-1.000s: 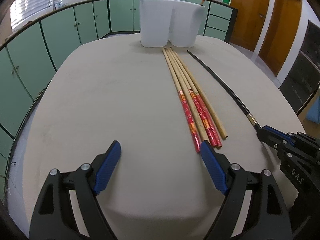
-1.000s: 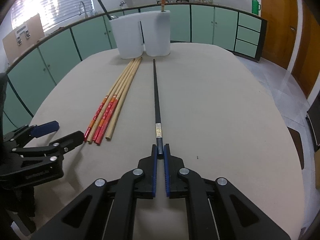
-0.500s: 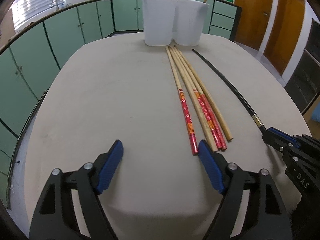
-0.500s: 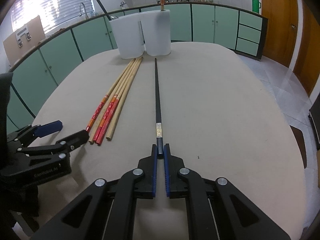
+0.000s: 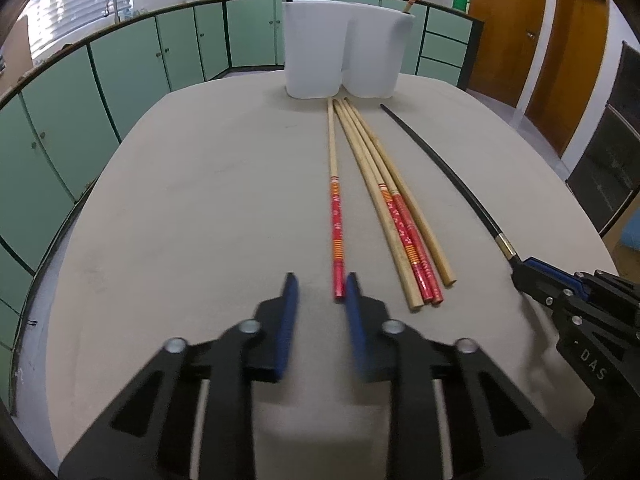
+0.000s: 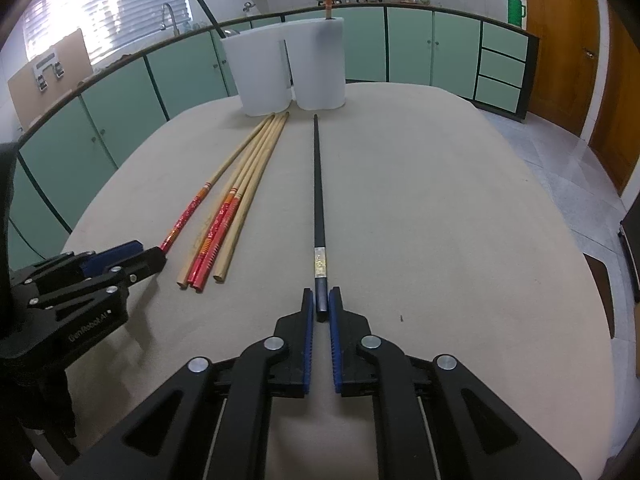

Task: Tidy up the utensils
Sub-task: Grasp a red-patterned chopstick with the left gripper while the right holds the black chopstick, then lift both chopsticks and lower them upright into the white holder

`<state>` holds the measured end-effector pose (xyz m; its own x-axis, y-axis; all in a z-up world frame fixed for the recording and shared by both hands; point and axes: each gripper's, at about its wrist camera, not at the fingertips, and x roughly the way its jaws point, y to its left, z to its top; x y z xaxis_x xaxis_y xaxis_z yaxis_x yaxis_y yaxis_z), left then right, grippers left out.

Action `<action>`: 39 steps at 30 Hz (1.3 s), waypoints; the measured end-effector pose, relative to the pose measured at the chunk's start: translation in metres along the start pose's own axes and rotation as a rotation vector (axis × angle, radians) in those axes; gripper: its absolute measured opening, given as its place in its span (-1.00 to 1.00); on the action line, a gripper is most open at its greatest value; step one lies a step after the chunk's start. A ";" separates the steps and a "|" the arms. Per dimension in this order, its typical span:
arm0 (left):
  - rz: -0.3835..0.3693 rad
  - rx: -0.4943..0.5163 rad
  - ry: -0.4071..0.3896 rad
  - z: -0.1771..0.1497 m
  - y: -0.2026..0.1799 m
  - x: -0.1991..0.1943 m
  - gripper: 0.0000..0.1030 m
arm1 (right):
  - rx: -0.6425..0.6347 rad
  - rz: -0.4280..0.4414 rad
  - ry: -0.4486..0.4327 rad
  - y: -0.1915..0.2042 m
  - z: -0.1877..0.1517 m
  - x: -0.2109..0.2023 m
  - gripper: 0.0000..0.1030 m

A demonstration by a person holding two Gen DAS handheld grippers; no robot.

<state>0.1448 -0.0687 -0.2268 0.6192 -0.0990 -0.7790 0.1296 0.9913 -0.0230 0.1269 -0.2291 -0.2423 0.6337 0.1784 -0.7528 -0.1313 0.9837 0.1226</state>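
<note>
Left wrist — white holder (image 5: 344,56) beyond chopsticks (image 5: 394,208)

Left claw (image 5: 318,286) was motion-blurred, pad edges smeared. The white holder (image 5: 344,52) hid the lower shafts of the two sticks standing in it. Right claw (image 6: 321,302) covered the black chopstick's (image 6: 318,200) butt end. Desk (image 6: 460,220) near edge was cut off.
</note>
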 end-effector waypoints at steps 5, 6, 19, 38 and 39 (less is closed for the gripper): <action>-0.004 0.001 -0.002 0.000 -0.001 0.000 -0.91 | -0.003 -0.002 -0.002 0.001 -0.001 -0.001 -0.87; -0.005 0.000 -0.002 0.000 -0.001 0.000 -0.91 | -0.004 -0.002 -0.002 0.001 0.000 -0.001 -0.87; -0.004 0.024 -0.046 0.004 0.000 -0.017 -0.91 | -0.002 0.005 -0.024 0.000 0.003 -0.011 -0.88; -0.039 0.034 -0.323 0.064 0.008 -0.119 -0.91 | -0.011 0.042 -0.224 -0.009 0.062 -0.096 -0.88; -0.042 0.036 -0.337 0.069 0.008 -0.124 -0.91 | -0.020 0.043 -0.244 -0.008 0.069 -0.103 -0.88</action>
<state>0.1220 -0.0546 -0.0872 0.8332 -0.1693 -0.5264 0.1846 0.9825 -0.0238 0.1153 -0.2544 -0.1209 0.7921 0.2225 -0.5684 -0.1760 0.9749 0.1364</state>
